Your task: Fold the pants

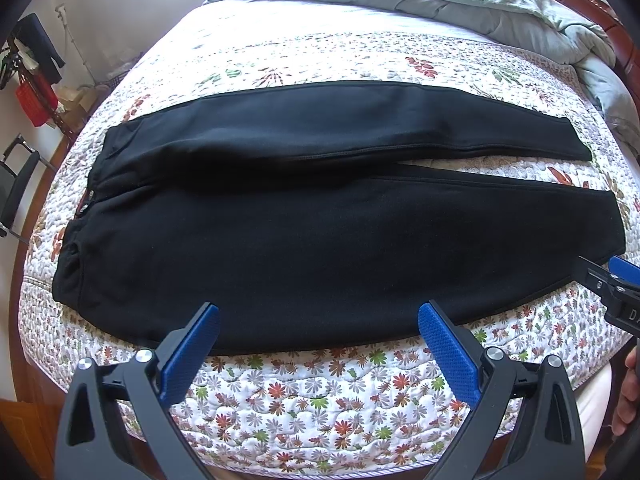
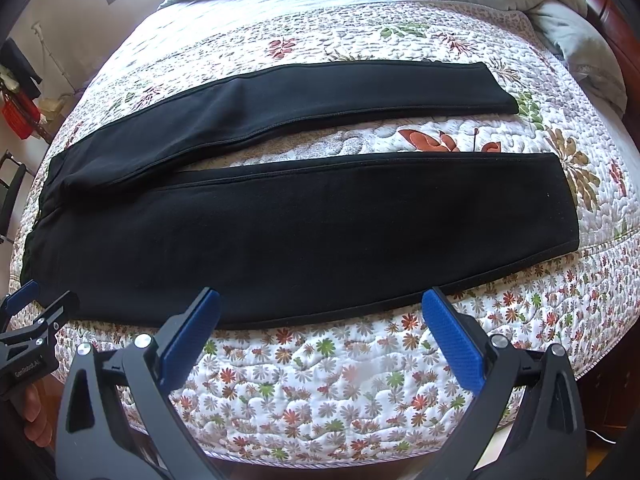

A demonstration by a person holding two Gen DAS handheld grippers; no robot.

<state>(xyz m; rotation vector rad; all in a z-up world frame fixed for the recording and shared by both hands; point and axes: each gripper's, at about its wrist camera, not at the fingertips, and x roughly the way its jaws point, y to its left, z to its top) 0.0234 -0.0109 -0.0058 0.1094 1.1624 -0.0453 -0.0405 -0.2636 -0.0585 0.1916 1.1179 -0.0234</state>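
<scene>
Black pants point(image 1: 320, 216) lie flat and spread out on the floral quilt of a bed point(image 1: 320, 400), waistband at the left, both legs running to the right with a narrow gap between them. They also show in the right wrist view point(image 2: 304, 232). My left gripper point(image 1: 319, 312) is open and empty, hovering just in front of the near leg's edge. My right gripper point(image 2: 321, 298) is open and empty, in front of the near leg farther toward the cuffs. Each gripper appears at the edge of the other's view.
A rumpled grey-green duvet point(image 1: 500, 4) is piled at the far side of the bed. A wooden headboard point(image 1: 624, 48) stands at the far right. A chair point(image 1: 20, 184) and a red basket point(image 1: 34, 100) stand on the floor at the left.
</scene>
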